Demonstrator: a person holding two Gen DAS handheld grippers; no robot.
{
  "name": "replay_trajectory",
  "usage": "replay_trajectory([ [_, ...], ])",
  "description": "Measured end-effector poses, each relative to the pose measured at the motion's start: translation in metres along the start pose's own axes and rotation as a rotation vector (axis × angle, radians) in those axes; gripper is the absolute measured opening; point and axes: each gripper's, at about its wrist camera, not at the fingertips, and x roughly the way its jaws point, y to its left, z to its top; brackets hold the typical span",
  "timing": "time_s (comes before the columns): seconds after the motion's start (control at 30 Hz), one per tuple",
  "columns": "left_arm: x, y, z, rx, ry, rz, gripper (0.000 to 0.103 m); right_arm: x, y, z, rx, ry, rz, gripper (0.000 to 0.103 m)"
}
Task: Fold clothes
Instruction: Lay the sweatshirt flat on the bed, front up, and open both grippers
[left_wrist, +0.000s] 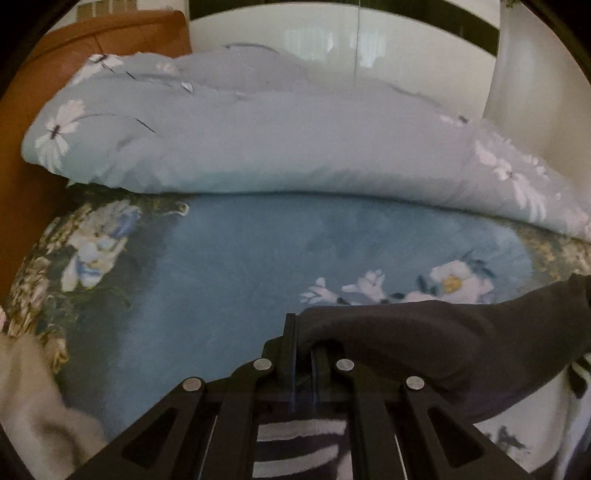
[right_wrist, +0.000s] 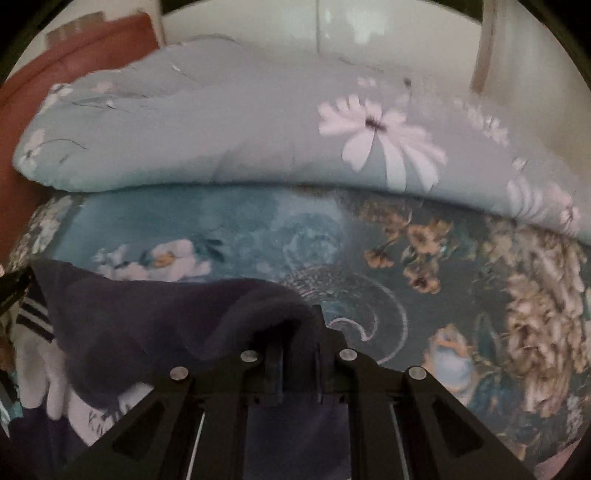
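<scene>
A dark navy garment with white and striped parts lies across the near part of a bed. My left gripper is shut on its dark edge at the left end, held a little above the sheet. My right gripper is shut on the same garment at its right end, where the cloth bunches over the fingers. The dark edge runs between the two grippers. White fabric with black stripes hangs below it.
The blue floral bed sheet spreads ahead. A rolled pale blue quilt with white flowers lies across the far side. An orange-brown headboard stands at the left. A beige cloth lies at the near left.
</scene>
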Motion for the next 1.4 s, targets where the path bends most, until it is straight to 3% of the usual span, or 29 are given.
replay_trajectory([
  [0.2, 0.046, 0.009, -0.004, -0.012, 0.129, -0.043, 0.012, 0.051, -0.004, -0.003, 0.047, 0.114, -0.016, 0.012],
  [0.33, 0.038, 0.026, -0.003, -0.095, 0.143, -0.214, 0.019, 0.054, -0.005, -0.005, 0.046, 0.125, -0.014, 0.014],
  [0.4, 0.026, 0.036, -0.001, -0.139, 0.127, -0.274, 0.028, 0.044, -0.003, -0.005, 0.014, 0.110, 0.005, 0.016],
  [0.47, 0.008, 0.040, -0.001, -0.135, 0.089, -0.250, 0.035, 0.031, 0.000, -0.007, -0.025, 0.090, 0.006, 0.028],
  [0.6, -0.039, 0.043, -0.009, -0.127, 0.011, -0.219, 0.039, -0.013, 0.003, -0.018, -0.098, 0.015, 0.017, 0.040],
  [0.63, -0.053, 0.044, -0.014, -0.132, -0.009, -0.199, 0.040, -0.025, 0.002, -0.023, -0.101, -0.002, 0.026, 0.049],
  [0.73, -0.094, 0.042, -0.033, -0.138, -0.077, -0.142, 0.042, -0.059, -0.003, -0.039, -0.104, -0.052, 0.056, 0.052],
  [0.8, -0.122, 0.033, -0.056, -0.124, -0.135, -0.119, 0.049, -0.085, -0.007, -0.066, -0.099, -0.089, 0.091, 0.053],
  [0.9, -0.157, 0.022, -0.092, -0.108, -0.207, -0.105, 0.056, -0.113, -0.003, -0.133, -0.137, -0.087, 0.162, 0.053],
  [1.03, -0.183, 0.005, -0.141, -0.132, -0.262, -0.116, 0.057, -0.125, 0.015, -0.205, -0.203, -0.062, 0.207, 0.053],
  [1.2, -0.200, -0.005, -0.189, -0.165, -0.262, -0.155, 0.058, -0.154, 0.018, -0.269, -0.205, -0.074, 0.261, 0.053],
  [1.33, -0.202, -0.005, -0.217, -0.227, -0.236, -0.204, 0.058, -0.175, 0.023, -0.308, -0.258, -0.083, 0.251, 0.063],
  [1.4, -0.204, -0.007, -0.224, -0.246, -0.223, -0.229, 0.058, -0.175, 0.029, -0.322, -0.298, -0.072, 0.261, 0.063],
])
